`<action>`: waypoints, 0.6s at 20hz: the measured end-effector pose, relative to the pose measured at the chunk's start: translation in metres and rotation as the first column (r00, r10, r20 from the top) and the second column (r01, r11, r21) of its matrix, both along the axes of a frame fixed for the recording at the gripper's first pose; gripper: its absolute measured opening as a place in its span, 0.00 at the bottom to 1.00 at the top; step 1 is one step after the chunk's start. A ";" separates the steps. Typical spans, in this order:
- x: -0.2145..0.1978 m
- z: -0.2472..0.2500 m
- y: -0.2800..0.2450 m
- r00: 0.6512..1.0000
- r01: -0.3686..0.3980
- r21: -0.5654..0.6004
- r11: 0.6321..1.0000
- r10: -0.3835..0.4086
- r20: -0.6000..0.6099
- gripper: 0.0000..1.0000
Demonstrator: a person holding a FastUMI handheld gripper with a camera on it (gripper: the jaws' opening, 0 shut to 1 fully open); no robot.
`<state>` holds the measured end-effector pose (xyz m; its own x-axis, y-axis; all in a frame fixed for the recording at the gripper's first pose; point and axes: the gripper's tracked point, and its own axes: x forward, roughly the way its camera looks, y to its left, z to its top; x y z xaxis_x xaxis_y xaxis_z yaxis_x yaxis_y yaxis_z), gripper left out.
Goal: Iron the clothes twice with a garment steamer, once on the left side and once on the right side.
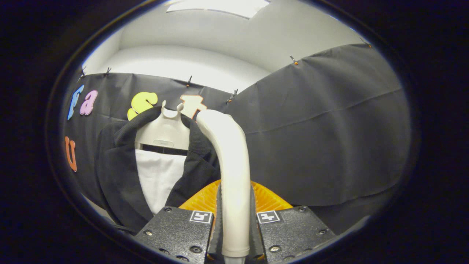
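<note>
Between the two black fingers (236,223) at the near end of the gripper view: one garment steamer (232,176), cream-white, its handle clamped from both sides by the ribbed inner pads, so the fingers are clenched on it. Steamer handle rises upright from the grip, then bends at its top toward the left, its rounded end lying over the jacket's right lapel area as seen from here. Each finger block carries a small square marker on its upper face, one either side of the handle. Just behind the fingers: an orange ribbed part (265,200), fanning out on both sides of the handle; what it belongs to cannot be told. Beyond the fingers and to the left: one dark jacket (117,172), open at the front, hung on a pale plastic hanger (163,132) with a two-pronged top. Inside the jacket opening: a white garment (159,179), hanging flat, with a dark band across its top edge just under the hanger. Whether the steamer end touches the jacket cannot be told. Behind everything: black cloth wall (322,139), pinned along its upper edge with small clips, pale wall and ceiling above it with a bright light panel (218,6).
</note>
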<state>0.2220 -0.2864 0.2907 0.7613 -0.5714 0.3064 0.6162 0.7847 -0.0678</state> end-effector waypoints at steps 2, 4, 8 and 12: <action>0.014 0.002 -0.003 1.000 -0.001 0.003 1.000 0.001 -0.009 0.31; 0.024 0.000 -0.006 1.000 0.002 0.006 1.000 -0.002 -0.019 0.31; 0.026 -0.016 -0.010 0.999 0.002 0.033 0.999 -0.001 -0.042 0.31; 0.022 -0.031 -0.010 0.998 0.017 0.028 0.999 -0.016 -0.065 0.31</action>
